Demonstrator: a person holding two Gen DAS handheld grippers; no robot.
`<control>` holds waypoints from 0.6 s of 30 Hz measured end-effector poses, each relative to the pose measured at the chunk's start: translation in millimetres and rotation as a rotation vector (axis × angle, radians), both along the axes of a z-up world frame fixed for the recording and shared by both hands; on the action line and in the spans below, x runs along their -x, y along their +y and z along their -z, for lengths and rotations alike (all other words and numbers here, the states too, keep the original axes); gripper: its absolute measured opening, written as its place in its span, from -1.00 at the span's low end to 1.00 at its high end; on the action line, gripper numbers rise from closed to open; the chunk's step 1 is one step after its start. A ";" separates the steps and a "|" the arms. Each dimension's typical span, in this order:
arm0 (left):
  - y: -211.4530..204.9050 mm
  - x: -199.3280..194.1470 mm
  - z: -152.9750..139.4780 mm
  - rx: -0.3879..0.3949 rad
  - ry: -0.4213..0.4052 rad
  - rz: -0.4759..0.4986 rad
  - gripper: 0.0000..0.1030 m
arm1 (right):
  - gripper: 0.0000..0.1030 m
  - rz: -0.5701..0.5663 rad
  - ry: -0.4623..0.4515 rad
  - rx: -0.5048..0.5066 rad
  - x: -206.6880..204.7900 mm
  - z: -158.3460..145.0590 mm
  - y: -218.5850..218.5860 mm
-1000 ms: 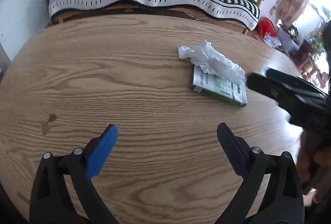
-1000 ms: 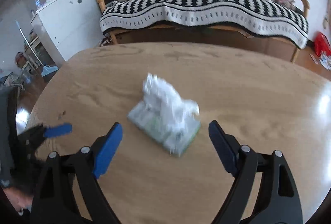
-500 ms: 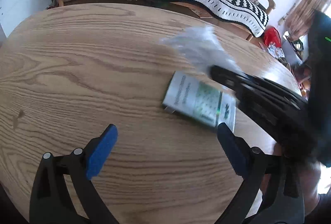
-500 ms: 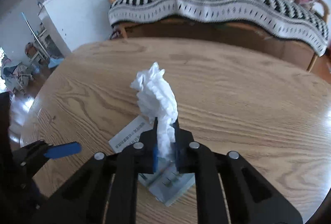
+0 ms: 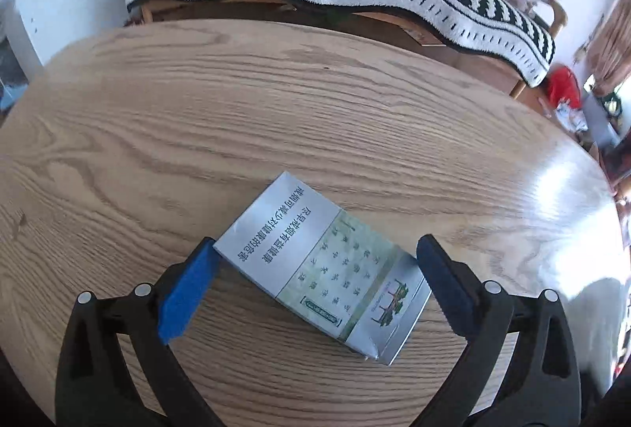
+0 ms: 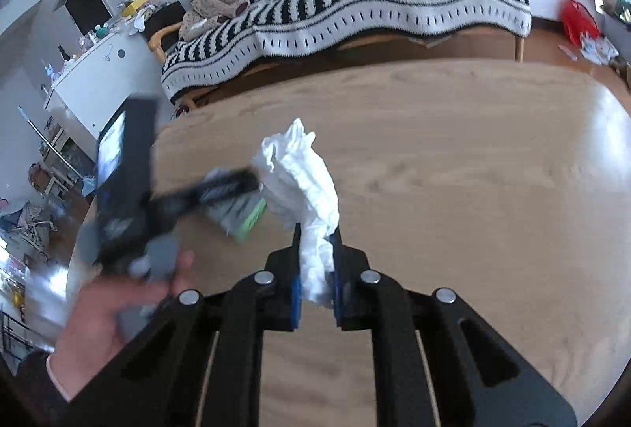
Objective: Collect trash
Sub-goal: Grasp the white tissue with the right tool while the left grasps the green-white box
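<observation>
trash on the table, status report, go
Right gripper shut on crumpled white tissue. Left gripper open, straddling flat silver-green carton on wooden table. Nothing in the way.

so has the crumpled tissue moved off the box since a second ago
Yes. The tissue lay on the box on the table; now the right gripper holds it clear, and the box top is bare.
</observation>
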State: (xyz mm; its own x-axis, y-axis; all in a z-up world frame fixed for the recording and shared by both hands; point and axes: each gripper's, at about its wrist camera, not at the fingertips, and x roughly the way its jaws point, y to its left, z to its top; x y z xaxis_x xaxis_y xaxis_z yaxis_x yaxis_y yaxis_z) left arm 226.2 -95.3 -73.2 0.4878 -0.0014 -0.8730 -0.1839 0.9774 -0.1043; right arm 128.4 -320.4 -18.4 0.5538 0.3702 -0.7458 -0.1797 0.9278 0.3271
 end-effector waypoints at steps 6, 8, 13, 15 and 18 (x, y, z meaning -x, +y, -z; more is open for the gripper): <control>-11.1 14.2 -9.9 0.035 0.001 0.040 -0.05 | -0.77 0.041 0.025 -0.027 33.8 -2.9 -16.9; -10.1 16.2 -10.6 0.052 0.009 0.083 -0.14 | -0.77 0.058 0.024 -0.037 40.4 -4.4 -21.5; -1.4 25.1 -18.6 0.080 0.029 0.217 -0.29 | -0.77 0.066 0.016 -0.039 44.2 -11.1 -26.6; -0.5 31.4 -19.5 0.056 0.041 0.278 -0.04 | -0.77 0.076 0.009 -0.045 44.4 -15.1 -31.0; 14.0 37.6 -25.8 0.104 0.041 0.212 0.64 | -0.77 0.095 -0.008 -0.058 42.4 -23.2 -35.5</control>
State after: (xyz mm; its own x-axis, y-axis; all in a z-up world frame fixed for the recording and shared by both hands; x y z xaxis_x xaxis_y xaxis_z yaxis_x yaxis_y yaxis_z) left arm 188.6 -81.3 -47.4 0.4310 -0.1909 -0.8819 0.0181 0.9790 -0.2030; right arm 86.0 -355.9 4.8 0.5948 0.3577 -0.7199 -0.0944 0.9204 0.3793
